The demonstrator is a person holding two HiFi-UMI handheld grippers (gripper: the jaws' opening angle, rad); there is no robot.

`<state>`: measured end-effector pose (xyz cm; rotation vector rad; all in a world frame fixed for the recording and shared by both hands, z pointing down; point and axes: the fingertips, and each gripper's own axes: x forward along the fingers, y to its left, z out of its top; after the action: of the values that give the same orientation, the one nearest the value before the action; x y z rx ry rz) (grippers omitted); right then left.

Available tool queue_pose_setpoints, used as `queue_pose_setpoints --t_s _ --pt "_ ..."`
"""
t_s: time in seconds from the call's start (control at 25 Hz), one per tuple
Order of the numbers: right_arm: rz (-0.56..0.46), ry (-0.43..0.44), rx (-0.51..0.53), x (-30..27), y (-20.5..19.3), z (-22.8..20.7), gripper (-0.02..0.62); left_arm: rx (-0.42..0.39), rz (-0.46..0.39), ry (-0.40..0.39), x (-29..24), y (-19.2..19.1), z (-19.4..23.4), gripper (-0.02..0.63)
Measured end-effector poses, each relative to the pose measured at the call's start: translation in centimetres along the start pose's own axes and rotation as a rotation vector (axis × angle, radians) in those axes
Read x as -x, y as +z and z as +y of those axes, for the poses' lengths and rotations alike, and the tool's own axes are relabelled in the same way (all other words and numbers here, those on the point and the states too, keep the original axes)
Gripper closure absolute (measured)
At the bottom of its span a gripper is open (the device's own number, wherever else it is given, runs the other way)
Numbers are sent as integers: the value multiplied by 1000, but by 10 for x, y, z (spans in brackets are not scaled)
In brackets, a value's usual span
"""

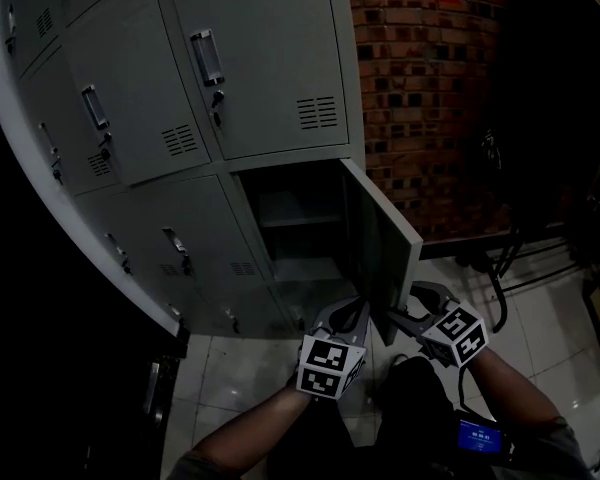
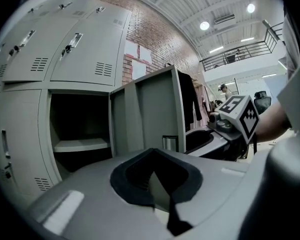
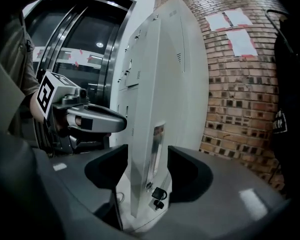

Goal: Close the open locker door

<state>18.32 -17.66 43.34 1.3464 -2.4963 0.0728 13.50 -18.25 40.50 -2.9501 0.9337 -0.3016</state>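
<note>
Bottom-right locker door (image 1: 382,236) stands open, swung out from the lockers (image 1: 270,68). Right gripper (image 3: 142,171): 2 jaws apart, straddling the door's free edge. Left gripper (image 2: 157,186): jaws together, empty, just beside the door.

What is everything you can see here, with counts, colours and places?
grey metal lockers: several closed doors, grey, left and above
open grey locker door: one, grey, lower right
grey shelf: one, grey, inside the open locker
red brick wall: one, red, right of lockers
white paper sheets: three, white, on wall
white floor tiles: many, white, below
left gripper: one, grey, jaws together, empty, beside door
right gripper: one, grey, jaws apart astride door's edge
</note>
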Motion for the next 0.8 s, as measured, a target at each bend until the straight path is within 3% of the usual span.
queue_pose_setpoints --t_s 0.2,0.6,0.68,0.8 --pt "-13 12 43 -9 6 5 402 3 2 -3 -1 -5 8 606" --pt "2 76 70 -37 16 47 376 36 8 39 19 -22 39 606" --pt "3 95 97 -48 22 61 411 44 6 54 27 -25 50 606" --pt "6 109 114 -68 31 78 411 52 1 91 39 -29 69 606"
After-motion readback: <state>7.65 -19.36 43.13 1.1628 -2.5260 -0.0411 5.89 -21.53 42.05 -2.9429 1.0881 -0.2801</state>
